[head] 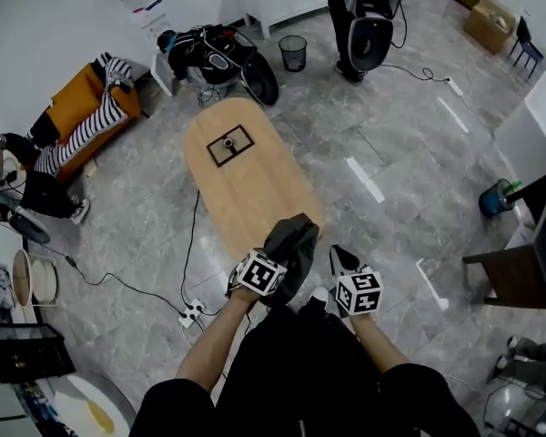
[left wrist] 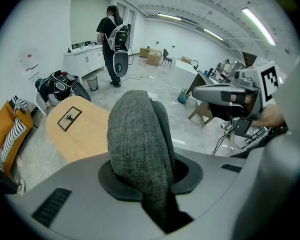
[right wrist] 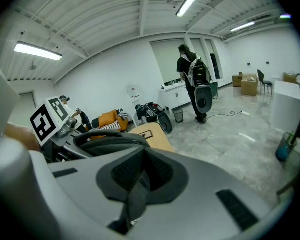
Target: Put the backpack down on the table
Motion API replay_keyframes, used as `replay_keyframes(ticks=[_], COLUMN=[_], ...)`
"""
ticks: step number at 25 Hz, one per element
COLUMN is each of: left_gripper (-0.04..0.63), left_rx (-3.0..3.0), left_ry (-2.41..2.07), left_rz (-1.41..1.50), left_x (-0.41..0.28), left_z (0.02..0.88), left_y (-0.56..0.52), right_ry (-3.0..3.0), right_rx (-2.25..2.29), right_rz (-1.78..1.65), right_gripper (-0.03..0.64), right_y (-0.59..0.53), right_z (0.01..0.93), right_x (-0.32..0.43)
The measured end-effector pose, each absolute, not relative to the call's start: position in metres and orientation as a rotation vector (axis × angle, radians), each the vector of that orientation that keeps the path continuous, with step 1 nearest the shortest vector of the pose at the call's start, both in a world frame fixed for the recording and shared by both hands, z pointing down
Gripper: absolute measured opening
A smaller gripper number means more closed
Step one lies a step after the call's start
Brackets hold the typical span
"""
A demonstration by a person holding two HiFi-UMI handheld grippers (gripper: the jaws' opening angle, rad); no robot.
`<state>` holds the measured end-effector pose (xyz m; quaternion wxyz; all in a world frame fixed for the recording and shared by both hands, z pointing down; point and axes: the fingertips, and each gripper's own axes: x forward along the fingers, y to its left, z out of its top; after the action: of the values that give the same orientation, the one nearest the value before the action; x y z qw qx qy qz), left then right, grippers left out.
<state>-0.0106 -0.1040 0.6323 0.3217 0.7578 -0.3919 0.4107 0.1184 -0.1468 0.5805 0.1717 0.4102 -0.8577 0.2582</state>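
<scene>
Holding the backpack (head: 293, 242) at the table's (head: 250, 185) lower end: left gripper (left wrist: 142, 176) clamps its fabric, right gripper (right wrist: 139, 176) pinches a strap (right wrist: 131, 206) (both firm). Next, I lower it.

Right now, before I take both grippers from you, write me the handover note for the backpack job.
Left gripper: shut on a thick fold of the dark grey fabric backpack.
Right gripper: shut on a thin dark strap of that backpack.
Where: the backpack hangs between the two grippers at the near end of the oval light wooden table. I cannot tell whether it touches the top.
Done: backpack gripped on both sides and at the table's edge.
Left: lower it onto the tabletop, open both grippers, pull them clear.
</scene>
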Motion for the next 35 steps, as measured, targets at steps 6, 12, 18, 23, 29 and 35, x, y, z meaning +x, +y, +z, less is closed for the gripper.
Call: replay_keyframes(ticks=[6,12,18,23,29,35], left_gripper=[0.097,0.096,0.097,0.097,0.097,0.099], left_rx=[2.069,2.116,2.153,2.189,2.194,2.229], left_ry=[-0.969,-0.906,-0.824,-0.750,-0.675,-0.584], left_rz=[1.127,1.104,1.084,1.044,0.966,0.922], left_x=[0.025,0.043,0.059,0.061,0.021,-0.023], left_z=[0.629,0.629,0.645,0.654,0.661,0.668], left_y=[-0.139,-0.183,-0.217,-0.231,-0.253,-0.271], right_ry=[-2.403,-2.322,-2.255,-2.195,-2.157,-2.143], right_rx=[1.265,1.403,1.506,1.525,1.497,1.438], right_rz=[0.776,0.825,0.852,0.869,0.887,0.879], right_gripper=[0.011,0.011,0.011,0.011,0.011,0.011], right_y=[-0.160,-0.176,-0.198,-0.211,-0.228,-0.244], right_z=[0.577,0.583,0.584,0.594,0.604,0.605], right_x=[0.149,0.183,0.195,0.186,0.147,0.101])
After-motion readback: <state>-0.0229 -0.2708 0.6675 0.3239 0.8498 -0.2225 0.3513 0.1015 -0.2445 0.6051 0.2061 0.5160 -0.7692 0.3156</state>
